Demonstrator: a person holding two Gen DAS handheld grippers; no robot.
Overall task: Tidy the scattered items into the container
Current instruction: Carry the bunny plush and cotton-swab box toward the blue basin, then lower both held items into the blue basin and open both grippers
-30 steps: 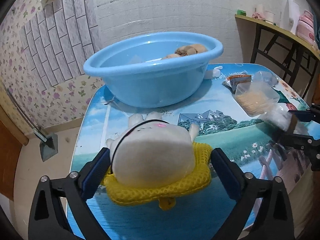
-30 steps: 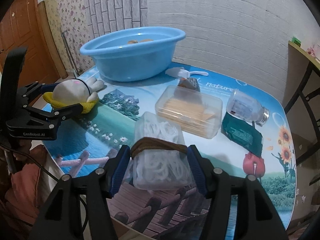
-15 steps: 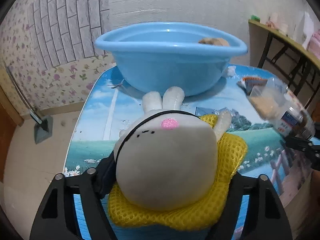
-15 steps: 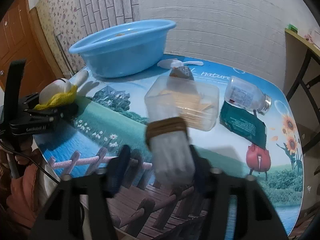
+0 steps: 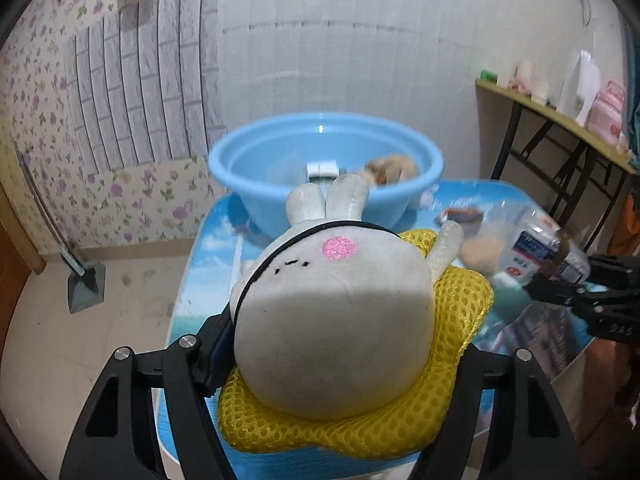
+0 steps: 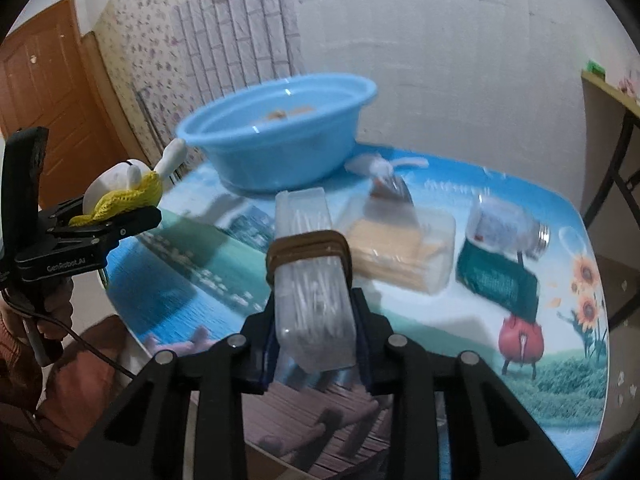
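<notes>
My left gripper (image 5: pixel 340 352) is shut on a white plush rabbit (image 5: pixel 332 320) in a yellow mesh wrap and holds it above the table, short of the blue basin (image 5: pixel 324 160). The basin holds a brown item (image 5: pixel 390 168). My right gripper (image 6: pixel 316 320) is shut on a clear plastic box of cotton swabs (image 6: pixel 312 280) with brown bands, lifted above the table's front. The basin also shows in the right wrist view (image 6: pixel 280 140), with the rabbit (image 6: pixel 124 188) in the left gripper (image 6: pixel 100 228) at the left.
On the picture-print table (image 6: pixel 540 360) lie a clear box of toothpicks (image 6: pixel 400 248), a small bottle (image 6: pixel 508 224), a green packet (image 6: pixel 496 280), a brown packet (image 6: pixel 390 188) and a white item (image 6: pixel 376 164). A shelf (image 5: pixel 560 120) stands at the right.
Both grippers have closed on their items and lifted them off the table. The rabbit has risen toward the basin; the swab box has tilted up on end.
</notes>
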